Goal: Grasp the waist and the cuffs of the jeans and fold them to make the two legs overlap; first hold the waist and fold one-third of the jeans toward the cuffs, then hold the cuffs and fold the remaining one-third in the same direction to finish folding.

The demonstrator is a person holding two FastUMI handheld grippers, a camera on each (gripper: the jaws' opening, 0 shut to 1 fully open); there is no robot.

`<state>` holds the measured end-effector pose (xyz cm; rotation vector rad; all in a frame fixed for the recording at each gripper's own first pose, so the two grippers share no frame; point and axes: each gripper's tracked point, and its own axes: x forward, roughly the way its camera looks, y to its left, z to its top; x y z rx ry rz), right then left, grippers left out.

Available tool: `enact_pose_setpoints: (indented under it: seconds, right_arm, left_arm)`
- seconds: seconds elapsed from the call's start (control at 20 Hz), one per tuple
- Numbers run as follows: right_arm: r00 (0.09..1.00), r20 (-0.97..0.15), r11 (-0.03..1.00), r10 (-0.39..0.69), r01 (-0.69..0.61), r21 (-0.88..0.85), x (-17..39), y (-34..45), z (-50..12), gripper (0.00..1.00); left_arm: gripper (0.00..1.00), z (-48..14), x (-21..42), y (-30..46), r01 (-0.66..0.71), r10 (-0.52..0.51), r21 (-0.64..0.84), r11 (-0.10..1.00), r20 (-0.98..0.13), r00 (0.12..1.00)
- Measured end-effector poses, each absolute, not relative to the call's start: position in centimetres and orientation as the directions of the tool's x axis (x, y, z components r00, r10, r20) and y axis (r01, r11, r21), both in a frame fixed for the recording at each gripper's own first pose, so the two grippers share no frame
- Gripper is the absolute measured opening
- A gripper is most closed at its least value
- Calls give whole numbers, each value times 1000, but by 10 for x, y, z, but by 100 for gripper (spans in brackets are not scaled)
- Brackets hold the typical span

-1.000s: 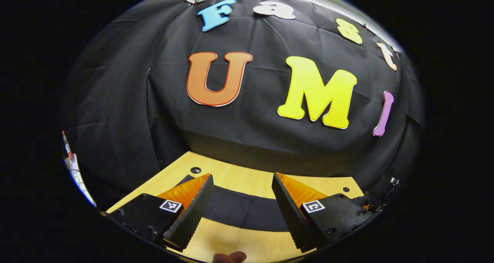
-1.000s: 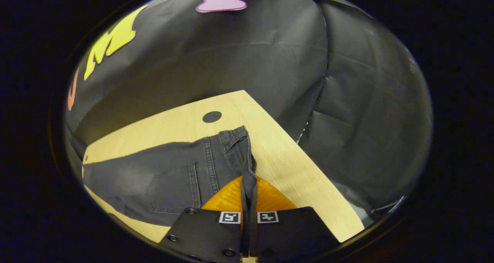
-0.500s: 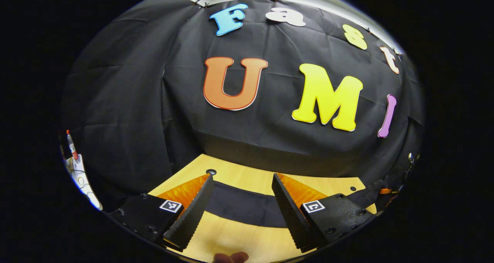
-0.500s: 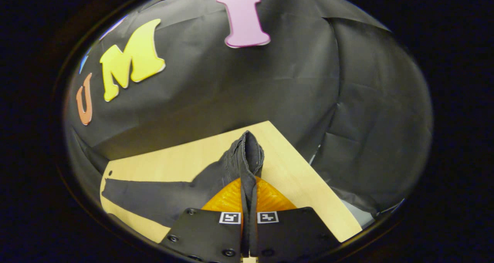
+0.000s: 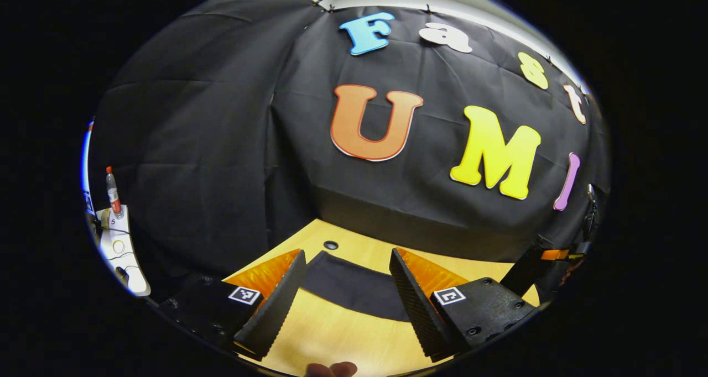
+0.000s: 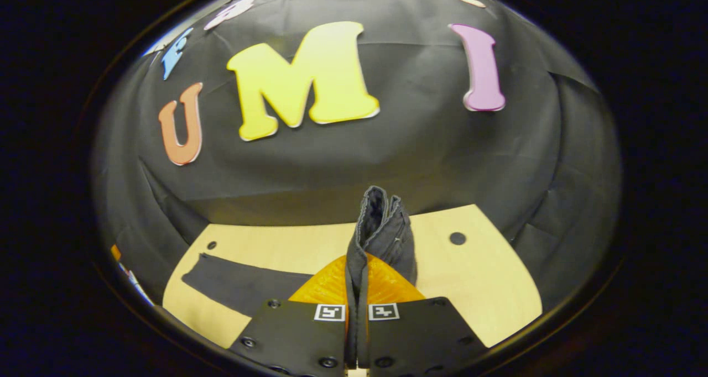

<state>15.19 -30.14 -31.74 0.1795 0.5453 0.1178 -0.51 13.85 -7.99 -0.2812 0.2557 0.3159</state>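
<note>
Two grippers over the table (image 6: 487, 277) — one gripping, one spread wide.
We pinch the jeans (image 6: 381, 228) in the right gripper (image 6: 357, 288), waist lifted; the left gripper (image 5: 345, 305) hovers unclenched above a leg.

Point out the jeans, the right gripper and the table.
jeans (image 6: 381, 222): right gripper view, bunched waist.
right gripper (image 6: 357, 277): right gripper view, between its fingertips.
table (image 6: 481, 277): right gripper view, bare top.

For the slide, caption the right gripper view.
Right gripper clamps the jeans' waist, lifted above the wooden table.
</note>
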Motion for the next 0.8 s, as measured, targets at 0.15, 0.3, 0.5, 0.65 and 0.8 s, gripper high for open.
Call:
enact_pose_setpoints:
  seconds: [0.15, 0.3, 0.5, 0.65, 0.8]
  right_arm:
    - [832, -505, 970, 229, -154, 187, 150, -300, -322, 0]
    - [789, -538, 955, 297, -238, 179, 150, -302, -335, 1]
    - [721, -628, 952, 293, -278, 125, 150, -317, -359, 0]
    - [682, -680, 945, 268, -322, 50, 145, -322, -358, 1]
    - [657, -712, 923, 248, -382, -32, 146, -319, -364, 1]
  left_arm:
    - [100, -86, -18, 155, -372, 288, -272, 888, -304, 908]
    - [99, -93, -27, 170, -400, 312, -269, 876, -317, 896]
    - [99, -105, -45, 189, -431, 337, -255, 866, -342, 878]
    - [99, -115, -57, 207, -466, 361, -260, 846, -365, 858]
    - [99, -122, -69, 218, -496, 381, -263, 827, -387, 840]
